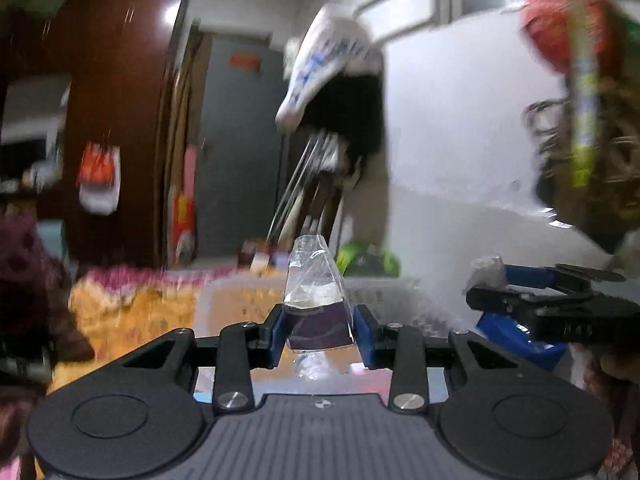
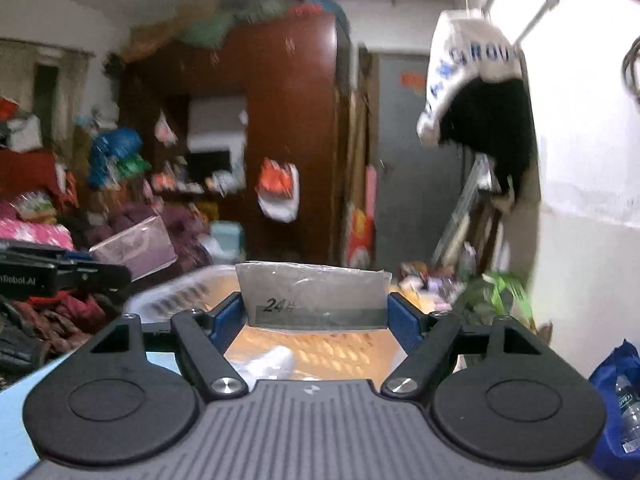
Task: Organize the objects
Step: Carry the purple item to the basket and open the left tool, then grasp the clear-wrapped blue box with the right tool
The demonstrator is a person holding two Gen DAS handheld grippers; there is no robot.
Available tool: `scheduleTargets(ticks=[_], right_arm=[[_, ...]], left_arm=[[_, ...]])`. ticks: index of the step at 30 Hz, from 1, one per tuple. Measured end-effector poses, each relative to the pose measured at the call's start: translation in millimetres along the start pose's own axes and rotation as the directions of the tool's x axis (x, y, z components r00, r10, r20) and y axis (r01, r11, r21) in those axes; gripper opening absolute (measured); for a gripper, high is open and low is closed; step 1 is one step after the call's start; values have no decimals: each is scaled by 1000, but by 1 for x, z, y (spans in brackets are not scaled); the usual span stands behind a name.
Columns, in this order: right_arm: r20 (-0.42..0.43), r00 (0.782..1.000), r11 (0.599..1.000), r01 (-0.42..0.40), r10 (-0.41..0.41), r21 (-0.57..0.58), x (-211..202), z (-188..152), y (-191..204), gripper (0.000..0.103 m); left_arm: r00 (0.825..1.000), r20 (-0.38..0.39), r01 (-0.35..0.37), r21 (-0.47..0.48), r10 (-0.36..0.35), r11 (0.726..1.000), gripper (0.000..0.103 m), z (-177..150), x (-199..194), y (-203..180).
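Left claw (image 1: 320,330) clamps purple packet (image 1: 317,328) in clear wrap; right claw (image 2: 316,314) grips grey "24H" packet (image 2: 314,294).

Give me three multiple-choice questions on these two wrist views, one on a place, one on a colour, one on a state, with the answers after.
1. Where is the white bag with blue letters?
A. hanging high by the white wall
B. in the basket
C. on the floor

2. What colour are the pads on the right tongs?
A. red
B. blue
C. yellow

3. How are the left tongs?
A. wide open, holding nothing
B. out of view
C. shut on a clear-wrapped packet

Answers: A, it hangs up beside the wall; B, both pads show blue; C, the pads press the packet's sides.
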State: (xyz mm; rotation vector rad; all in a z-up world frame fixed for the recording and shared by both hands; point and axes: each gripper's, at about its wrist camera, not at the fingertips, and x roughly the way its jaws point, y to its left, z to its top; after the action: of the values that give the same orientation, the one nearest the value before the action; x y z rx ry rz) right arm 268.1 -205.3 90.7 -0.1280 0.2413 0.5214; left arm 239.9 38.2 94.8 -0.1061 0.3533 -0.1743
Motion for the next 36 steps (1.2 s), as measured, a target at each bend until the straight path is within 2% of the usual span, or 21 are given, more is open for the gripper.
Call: scheduleTargets(ticks=[2,4,6,7,10,13,16,18,22,26,28,30,31,32,36], right_arm=[[-55,998,1000,12,-12,4,22,-1,-5,79],[-90,996,999,-10,12,33,32,-6,-8,81],[-114,993,999,-16,19,35,33,-12,-8,87],[-114,993,1000,3,0,26,29,-16,-6,92],[-86,996,1000,5,-4,9,4,-26,-3,103],[-39,999,998,1,1,65,-29,-38,-6,103],[24,996,988,-93,91,121,-78,-78,-7,103],[32,995,986,-97,94,138,-105,-113,2,103],[36,994,977,-111,106,182,-146,-170,29,103],[53,986,965,-164,156,205,-160,-185,47,103],[40,987,977,-157,153,144,-156,-181,58,99],[21,986,978,-166,164,125,-151,-179,62,84],[0,983,974,-184,186,133,-147,-180,60,70],[-12,981,971,-189,192,145,-145,-180,57,64],[-16,988,971,-151,157,184,-153,-189,50,70]], left_arm=[[999,-48,-15,-19,14,1000,40,2,26,1],[995,-98,-27,-13,25,1000,41,-3,46,-1],[990,-129,-54,-18,51,998,62,-9,56,-2],[990,-130,-60,-19,57,998,64,-11,53,0],[996,-79,-39,-11,38,999,71,-18,29,-1],[999,-25,-30,15,31,999,74,-32,-11,-5],[996,51,-78,53,75,996,84,-74,-67,-6],[989,88,-126,44,122,991,84,-108,-99,-2],[989,75,-123,-72,128,990,84,-154,-128,12],[993,57,-102,-49,105,994,84,-183,-146,-1],[998,51,-49,-1,49,999,84,-191,-152,-16],[999,46,-1,46,-2,999,84,-196,-155,-33],[999,40,23,71,-26,997,84,-197,-154,-41],[999,36,33,91,-36,995,84,-198,-151,-48],[999,-13,53,146,-51,988,84,-207,-136,-66]])
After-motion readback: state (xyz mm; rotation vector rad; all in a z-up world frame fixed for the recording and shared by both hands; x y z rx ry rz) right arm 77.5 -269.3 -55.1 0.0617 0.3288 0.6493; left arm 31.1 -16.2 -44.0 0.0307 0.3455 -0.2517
